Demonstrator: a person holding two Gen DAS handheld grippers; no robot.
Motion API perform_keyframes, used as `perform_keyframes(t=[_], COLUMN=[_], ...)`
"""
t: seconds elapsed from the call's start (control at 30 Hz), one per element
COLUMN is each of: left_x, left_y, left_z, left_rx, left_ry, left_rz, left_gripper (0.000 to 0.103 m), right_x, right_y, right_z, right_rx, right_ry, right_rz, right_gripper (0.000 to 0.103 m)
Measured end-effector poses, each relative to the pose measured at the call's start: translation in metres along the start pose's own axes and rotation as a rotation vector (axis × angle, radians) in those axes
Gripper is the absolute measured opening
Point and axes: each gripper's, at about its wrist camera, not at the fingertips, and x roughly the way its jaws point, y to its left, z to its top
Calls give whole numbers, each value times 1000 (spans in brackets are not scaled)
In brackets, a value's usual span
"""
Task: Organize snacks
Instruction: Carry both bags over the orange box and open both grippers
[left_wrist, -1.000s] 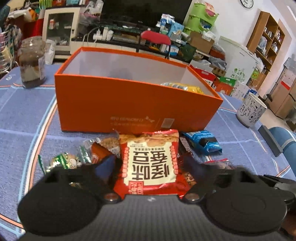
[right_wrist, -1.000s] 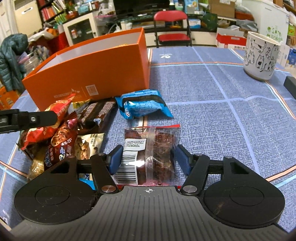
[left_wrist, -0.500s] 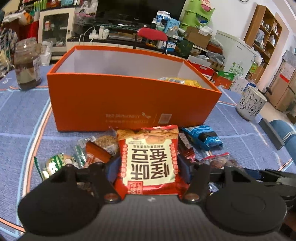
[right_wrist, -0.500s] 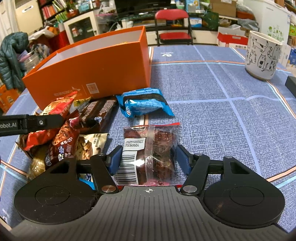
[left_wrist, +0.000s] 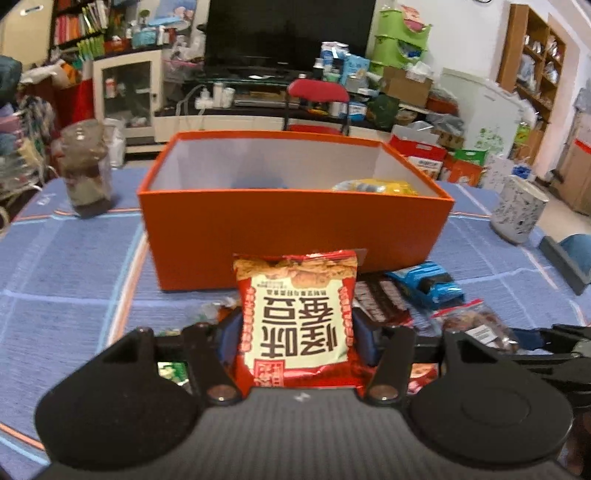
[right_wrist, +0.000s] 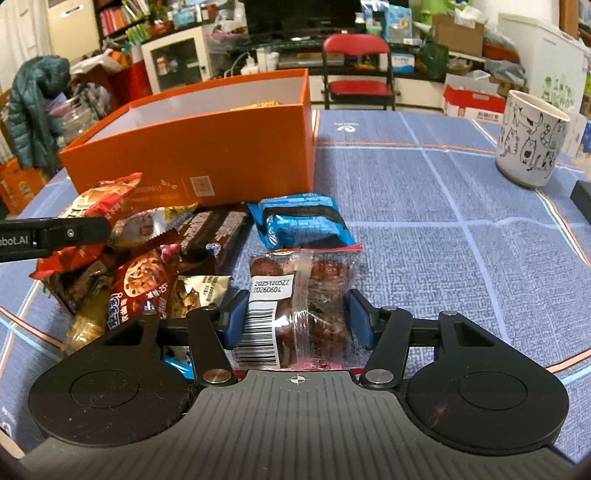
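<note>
My left gripper (left_wrist: 295, 332) is shut on a red snack bag with cream label (left_wrist: 295, 314), held above the snack pile in front of the orange box (left_wrist: 295, 236). The box holds a yellow packet (left_wrist: 376, 186). My right gripper (right_wrist: 295, 317) is shut on a clear bag of dark dried fruit with a barcode (right_wrist: 299, 306), low over the table. The left gripper (right_wrist: 66, 234) and its red bag (right_wrist: 99, 206) also show in the right wrist view, at the left. The orange box (right_wrist: 207, 155) stands behind the pile.
Loose snacks lie on the blue tablecloth: a blue packet (right_wrist: 299, 225), a brown chocolate bar (right_wrist: 214, 229), a cookie packet (right_wrist: 144, 280). A cat-print mug (right_wrist: 528, 140) stands far right. A glass jar (left_wrist: 86, 170) stands left of the box. A dark object (left_wrist: 561, 262) lies at the right edge.
My left gripper has risen with the red bag and swung to face the box squarely. My right gripper has stayed closed on the fruit bag, nearly still.
</note>
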Motion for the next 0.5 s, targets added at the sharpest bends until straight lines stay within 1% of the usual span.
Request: perform_keyframes(t=[0.07,0.17,0.5], left_x=[0,3,1], left_y=[2,7,7], left_z=[0,-1,-2], left_rx=[8,0,8], left_ry=[10,28,20], left_rz=[37,65,110], left_gripper=[58,58,58], right_x=[-1,-2,-13], right_y=[1,3,4], right_z=[0,1,1], right_rx=[-7,-17,-29], right_ry=[-2,-6,-15], right_rz=[-3,-5,-5], right_gripper=[43,43,43])
